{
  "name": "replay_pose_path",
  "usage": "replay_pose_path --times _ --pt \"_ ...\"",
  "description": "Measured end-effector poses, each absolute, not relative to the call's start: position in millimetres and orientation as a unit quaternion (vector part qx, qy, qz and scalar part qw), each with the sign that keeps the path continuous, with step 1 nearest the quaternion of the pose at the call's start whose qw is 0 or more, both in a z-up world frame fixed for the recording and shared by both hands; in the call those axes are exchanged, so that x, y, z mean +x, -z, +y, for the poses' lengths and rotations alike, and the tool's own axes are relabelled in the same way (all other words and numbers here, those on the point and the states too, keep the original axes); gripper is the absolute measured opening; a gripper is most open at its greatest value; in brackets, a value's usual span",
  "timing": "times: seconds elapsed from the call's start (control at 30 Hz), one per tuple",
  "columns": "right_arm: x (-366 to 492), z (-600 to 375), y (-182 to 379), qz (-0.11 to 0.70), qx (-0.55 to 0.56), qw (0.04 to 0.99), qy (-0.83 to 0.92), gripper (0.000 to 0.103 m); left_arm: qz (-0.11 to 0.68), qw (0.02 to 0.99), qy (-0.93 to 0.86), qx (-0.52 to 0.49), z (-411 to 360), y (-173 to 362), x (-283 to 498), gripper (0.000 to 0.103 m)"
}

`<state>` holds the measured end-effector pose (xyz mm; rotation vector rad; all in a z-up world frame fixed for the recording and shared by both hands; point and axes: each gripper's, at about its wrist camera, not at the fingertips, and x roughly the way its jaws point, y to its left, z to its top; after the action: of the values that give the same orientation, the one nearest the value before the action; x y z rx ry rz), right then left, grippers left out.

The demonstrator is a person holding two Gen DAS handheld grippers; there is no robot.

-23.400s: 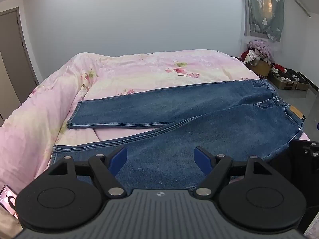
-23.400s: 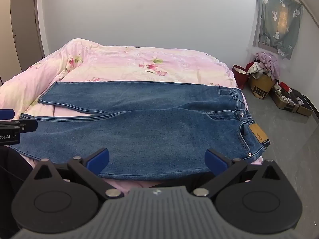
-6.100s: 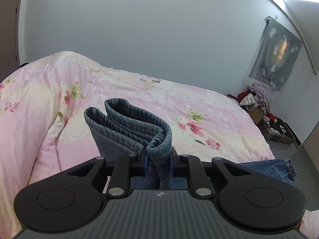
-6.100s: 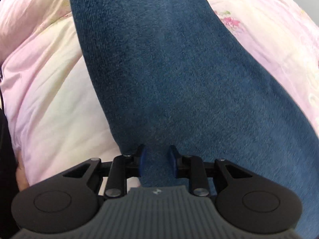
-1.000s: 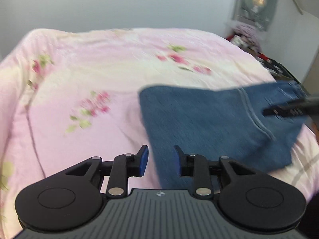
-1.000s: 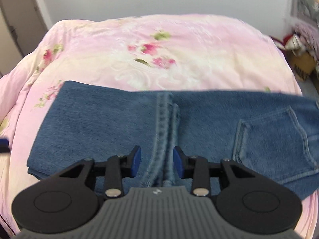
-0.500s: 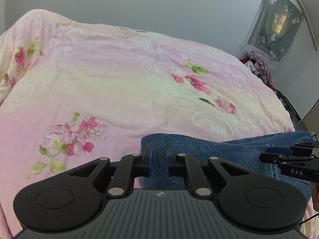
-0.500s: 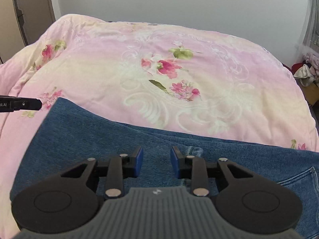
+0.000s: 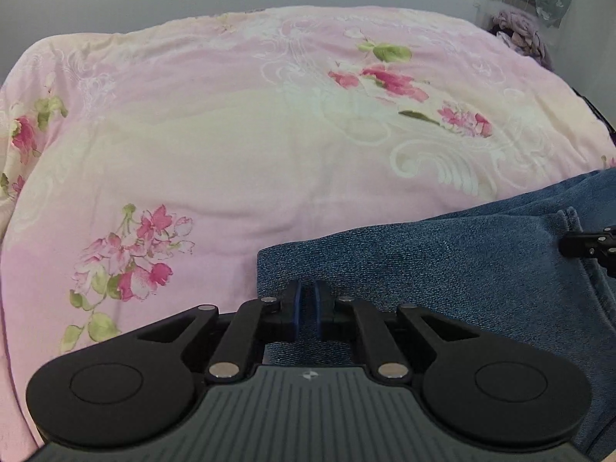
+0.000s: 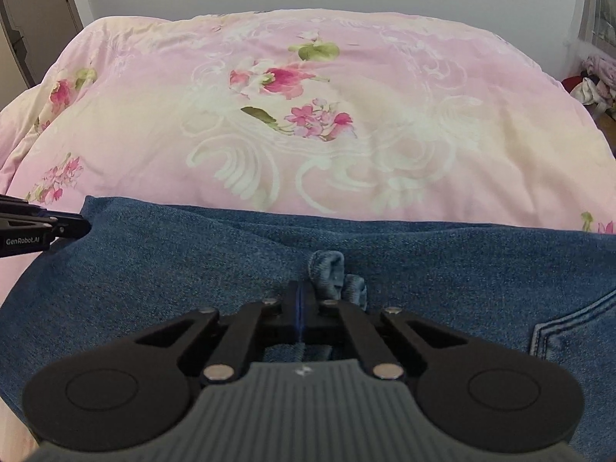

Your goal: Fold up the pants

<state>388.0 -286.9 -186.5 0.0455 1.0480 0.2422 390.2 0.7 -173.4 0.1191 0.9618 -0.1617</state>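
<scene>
The folded blue denim pants (image 10: 423,265) are laid near the front edge of the pink floral quilt (image 9: 231,146). Their left end is pinched by the closed left gripper (image 9: 307,300). A bunched fold is clamped by the closed right gripper (image 10: 299,300).

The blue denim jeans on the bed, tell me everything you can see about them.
The blue denim jeans lie folded flat on the near part of the pink floral quilt. A stitched back pocket shows at right. The left gripper is shut at their left edge; the right gripper is shut on a bunched denim fold mid-garment.
</scene>
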Motion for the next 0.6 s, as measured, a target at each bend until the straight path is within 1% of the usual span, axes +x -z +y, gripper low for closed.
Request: replay_pose_path --times 0.03,0.1,0.13,0.2,0.3,0.37,0.4,0.43,0.53,0.6 --pt "382 -288 178 0.496 0.029 0.86 -0.119 0.001 0.455 0.885 0.08 0.055 4 166 382 0.009" --pt "364 -286 162 0.483 0.031 0.865 -0.133 0.009 0.441 0.891 0.097 0.05 7 152 359 0.009" --pt "354 -283 155 0.481 0.023 0.865 -0.141 0.011 0.438 0.891 0.106 0.047 7 149 348 0.009" --pt "333 -277 148 0.481 0.009 0.864 -0.151 0.011 0.434 0.892 0.118 0.042 6 145 325 0.009" --pt "309 -271 152 0.492 -0.006 0.857 -0.152 0.011 0.445 0.888 0.11 0.039 7 154 303 0.009" --pt "299 -272 165 0.51 -0.019 0.848 -0.141 0.011 0.456 0.883 0.104 0.04 8 168 296 0.009" --pt "295 -275 170 0.51 -0.018 0.849 -0.14 0.008 0.458 0.882 0.105 0.039 8 174 292 0.009" --pt "291 -279 175 0.507 -0.016 0.851 -0.136 0.001 0.463 0.879 0.107 0.037 9 180 290 0.008" --pt "290 -290 185 0.51 0.02 0.852 -0.119 0.0 0.473 0.875 0.104 0.032 9 204 284 0.008" --pt "289 -295 192 0.513 0.041 0.85 -0.112 0.0 0.469 0.876 0.098 0.048 4 211 282 0.008"
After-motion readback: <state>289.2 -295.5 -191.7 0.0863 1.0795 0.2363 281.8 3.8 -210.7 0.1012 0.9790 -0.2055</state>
